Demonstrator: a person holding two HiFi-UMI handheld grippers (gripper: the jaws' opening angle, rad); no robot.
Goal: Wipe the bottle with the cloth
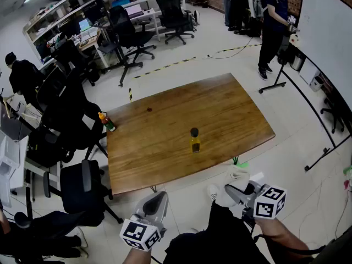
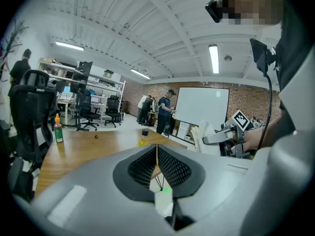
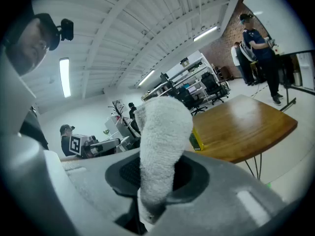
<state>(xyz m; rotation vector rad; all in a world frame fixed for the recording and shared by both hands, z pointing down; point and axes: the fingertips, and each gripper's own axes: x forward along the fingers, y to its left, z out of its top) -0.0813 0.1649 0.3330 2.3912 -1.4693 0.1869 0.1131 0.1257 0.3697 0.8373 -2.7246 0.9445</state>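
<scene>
A small bottle [image 1: 194, 141] of yellow liquid with a black cap stands upright near the front middle of the wooden table [image 1: 165, 147]; it also shows in the left gripper view as the bottle [image 2: 143, 137], and part of the bottle [image 3: 198, 139] peeks out behind the cloth in the right gripper view. My right gripper [image 1: 237, 190] is below the table's front edge, shut on a white cloth [image 3: 160, 146] that sticks up from its jaws; the cloth [image 1: 237, 177] rises toward the table. My left gripper [image 1: 157, 203] is held low in front of the table, jaws shut and empty.
An orange-capped green bottle [image 1: 107, 122] stands at the table's left edge and a small dark red object [image 1: 149, 109] lies farther back. Black office chairs [image 1: 82, 186] crowd the left side. People [image 1: 272, 21] stand at the far right near a whiteboard [image 1: 330, 32].
</scene>
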